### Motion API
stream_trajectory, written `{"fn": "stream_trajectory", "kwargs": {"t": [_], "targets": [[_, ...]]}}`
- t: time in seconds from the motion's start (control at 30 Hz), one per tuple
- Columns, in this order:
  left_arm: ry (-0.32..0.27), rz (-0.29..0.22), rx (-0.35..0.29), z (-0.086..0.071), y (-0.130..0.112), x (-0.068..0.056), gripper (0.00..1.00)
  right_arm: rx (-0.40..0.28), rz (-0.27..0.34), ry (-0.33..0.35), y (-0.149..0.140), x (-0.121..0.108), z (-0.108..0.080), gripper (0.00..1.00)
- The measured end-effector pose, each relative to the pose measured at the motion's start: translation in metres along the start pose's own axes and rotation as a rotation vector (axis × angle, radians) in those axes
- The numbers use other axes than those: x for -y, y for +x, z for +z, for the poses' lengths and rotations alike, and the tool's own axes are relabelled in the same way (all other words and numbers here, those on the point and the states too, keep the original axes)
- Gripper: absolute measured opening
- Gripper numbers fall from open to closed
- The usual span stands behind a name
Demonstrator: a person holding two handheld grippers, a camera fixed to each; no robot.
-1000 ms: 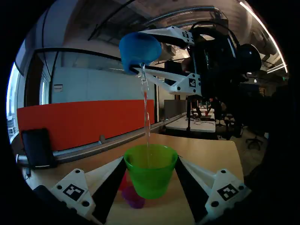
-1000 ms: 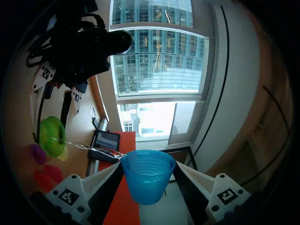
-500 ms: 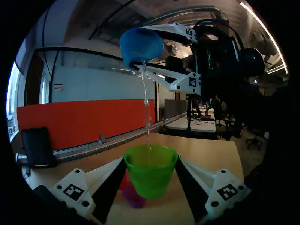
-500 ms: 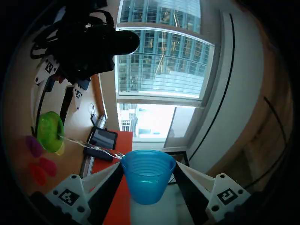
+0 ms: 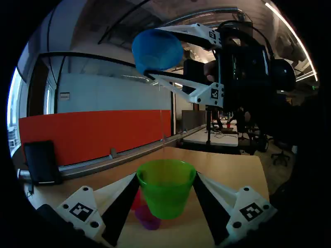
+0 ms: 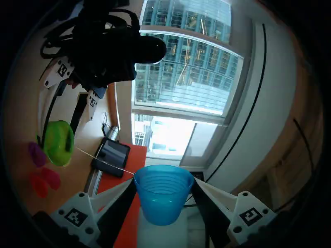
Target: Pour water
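My left gripper (image 5: pixel 166 192) is shut on a green cup (image 5: pixel 166 191), held upright just above the wooden table (image 5: pixel 231 166). High over it my right gripper (image 5: pixel 159 51) is shut on a blue cup (image 5: pixel 157 50), tipped on its side with its mouth to the left. A very thin thread of water (image 5: pixel 162 128) runs from the blue cup down into the green one. In the right gripper view the blue cup (image 6: pixel 164 196) sits between the fingers, the thin stream (image 6: pixel 103 161) reaches left to the green cup (image 6: pixel 58 142), and my left gripper (image 6: pixel 62 138) holds that cup.
Small purple (image 5: pixel 147 217) and red cups lie on the table under the green cup, seen also as purple (image 6: pixel 36 153) and red (image 6: pixel 45 182) cups. A dark tablet (image 5: pixel 41 162) leans against the orange partition (image 5: pixel 95 132). Desks and chairs stand farther back.
The stream of water has thinned from a full flow to a fine thread. The blue cup has tipped a little further and the right gripper has shifted slightly; the green cup has stayed still.
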State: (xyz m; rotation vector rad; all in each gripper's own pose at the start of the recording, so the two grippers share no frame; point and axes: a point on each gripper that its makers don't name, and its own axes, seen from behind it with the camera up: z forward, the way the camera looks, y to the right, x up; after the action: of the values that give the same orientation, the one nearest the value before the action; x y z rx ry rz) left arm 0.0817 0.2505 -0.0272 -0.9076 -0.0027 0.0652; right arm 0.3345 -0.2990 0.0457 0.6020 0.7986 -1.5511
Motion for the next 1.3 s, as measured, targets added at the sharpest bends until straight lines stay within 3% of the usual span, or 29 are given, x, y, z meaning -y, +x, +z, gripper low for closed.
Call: {"fn": "stream_trajectory", "kwargs": {"t": [0.3,0.53,1.3], "targets": [[0.003,0.001,-0.004,0.001,0.001,0.001,0.87,-0.004,0.015,-0.002,0.000,0.001,-0.003,0.92],[0.005,0.007,-0.004,0.000,0.002,0.001,0.87,0.007,0.135,0.007,-0.005,0.007,-0.007,0.92],[0.016,0.012,-0.008,-0.002,0.005,0.005,0.87,0.069,0.936,0.071,-0.011,0.041,-0.024,0.92]]}}
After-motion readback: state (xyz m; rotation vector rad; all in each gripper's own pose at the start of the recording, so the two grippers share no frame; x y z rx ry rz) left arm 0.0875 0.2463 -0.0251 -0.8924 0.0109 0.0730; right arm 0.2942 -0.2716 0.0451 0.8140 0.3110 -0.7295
